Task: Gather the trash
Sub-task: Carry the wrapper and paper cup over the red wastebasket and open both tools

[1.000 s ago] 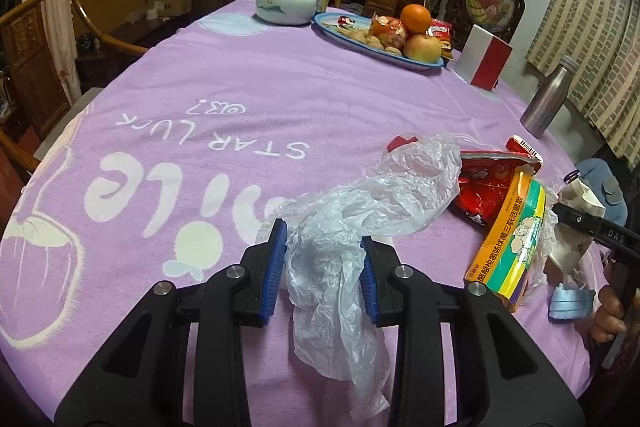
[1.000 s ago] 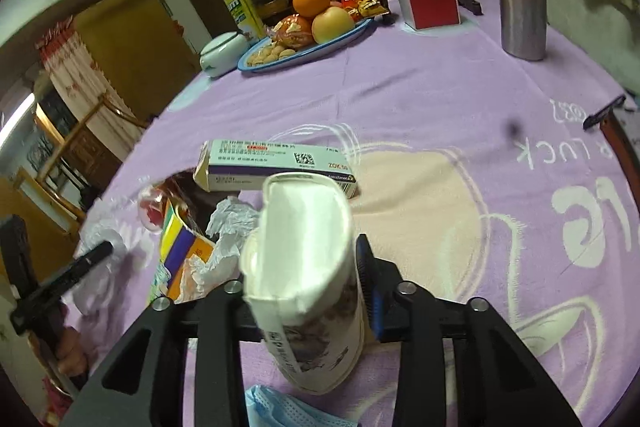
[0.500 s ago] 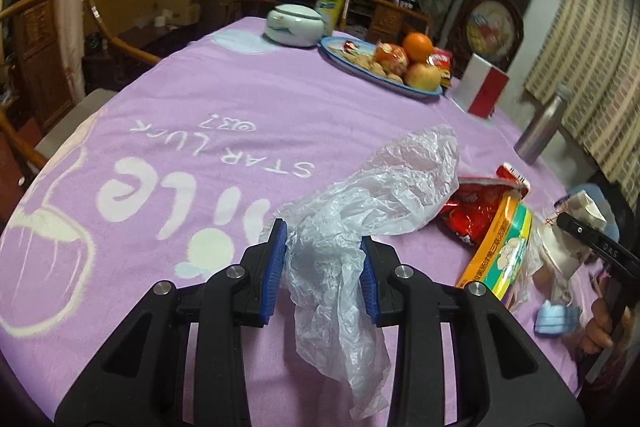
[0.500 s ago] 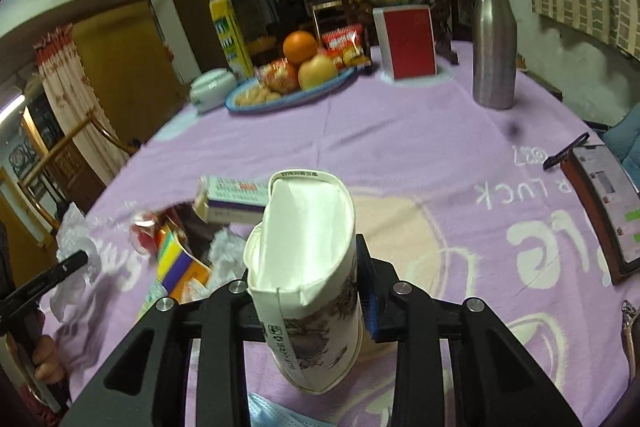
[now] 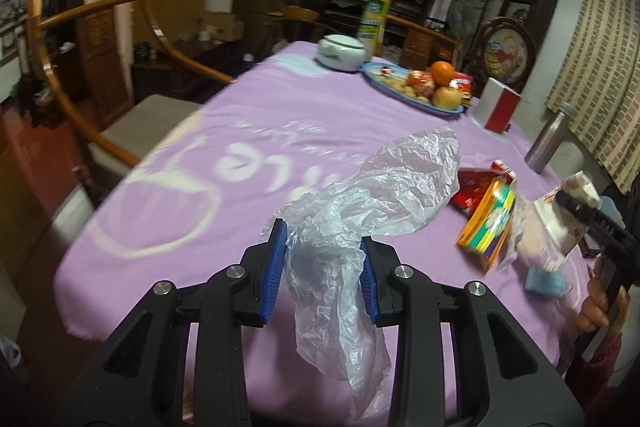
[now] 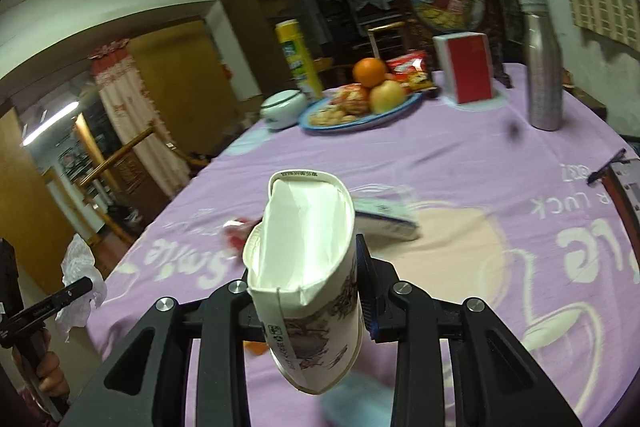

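The crumpled plastic bag point(image 5: 372, 187) is clamped between the blue pads of the left gripper point(image 5: 323, 259), one end trailing ahead, the other hanging below. The squashed paper cup point(image 6: 306, 267) is gripped in the right gripper point(image 6: 308, 283), mouth pointing forward. Ahead of the left gripper, to its right, a yellow box point(image 5: 490, 223) and red wrapper point(image 5: 470, 191) lie on the purple tablecloth point(image 5: 248, 131)

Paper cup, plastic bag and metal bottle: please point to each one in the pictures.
Paper cup point(image 6: 308, 267): right wrist view, on its white inner wall.
Plastic bag point(image 5: 384, 187): left wrist view, on its crumpled upper part.
Metal bottle point(image 6: 544, 67): right wrist view, on its body.
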The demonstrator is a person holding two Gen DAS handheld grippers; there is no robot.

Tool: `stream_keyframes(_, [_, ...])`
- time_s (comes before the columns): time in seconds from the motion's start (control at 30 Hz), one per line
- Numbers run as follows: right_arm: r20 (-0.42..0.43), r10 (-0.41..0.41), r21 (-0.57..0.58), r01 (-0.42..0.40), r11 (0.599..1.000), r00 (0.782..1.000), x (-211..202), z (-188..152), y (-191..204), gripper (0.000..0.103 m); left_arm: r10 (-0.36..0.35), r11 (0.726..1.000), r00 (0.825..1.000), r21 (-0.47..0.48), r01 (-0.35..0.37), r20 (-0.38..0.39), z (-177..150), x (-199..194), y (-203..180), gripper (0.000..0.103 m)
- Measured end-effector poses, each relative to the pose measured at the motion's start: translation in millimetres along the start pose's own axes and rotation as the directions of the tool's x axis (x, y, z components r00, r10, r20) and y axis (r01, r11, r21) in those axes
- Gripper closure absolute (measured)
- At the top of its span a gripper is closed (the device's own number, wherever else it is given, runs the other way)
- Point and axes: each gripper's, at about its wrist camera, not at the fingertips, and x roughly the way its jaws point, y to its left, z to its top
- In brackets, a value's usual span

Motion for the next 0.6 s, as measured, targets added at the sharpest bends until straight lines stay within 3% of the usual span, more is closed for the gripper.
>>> stream_keyframes(0.3, [-0.047, 0.108, -0.116, -0.113, 0.987, 0.993, -7.5, -10.6, 81.7, 0.07, 0.15, 0.983, 0.985, -0.088, -0.158, -0.086, -59.5, -50.9, 91.2, 0.068])
stream_keyframes(0.43, [-0.114, 0.167, -0.162, -0.184, 0.97, 0.979, 0.9, -21.8, 127.2, 0.07, 0.158, 0.978, 0.972, -0.108, -0.178, -0.174, -90.9, -53.3, 130.7, 0.068])
stream_keyframes(0.53, [-0.187, 0.213, -0.196, -0.248, 0.949, 0.959, 11.7, -34.1, 169.2, 0.07, 0.156, 0.978, 0.953, -0.093, -0.185, -0.261, -116.7, -42.8, 150.4, 0.068])
stream_keyframes(0.57, [-0.203, 0.224, -0.205, -0.265, 0.942, 0.953, 12.7, -38.0, 179.6, 0.07, 0.145, 0.98, 0.948, -0.091, -0.178, -0.285, -125.2, -39.0, 155.4, 0.066])
stream_keyframes(0.6, [-0.219, 0.234, -0.217, -0.281, 0.935, 0.947, 14.2, -42.7, 191.4, 0.07, 0.134, 0.982, 0.939, -0.088, -0.17, -0.316, -134.4, -34.1, 160.8, 0.057])
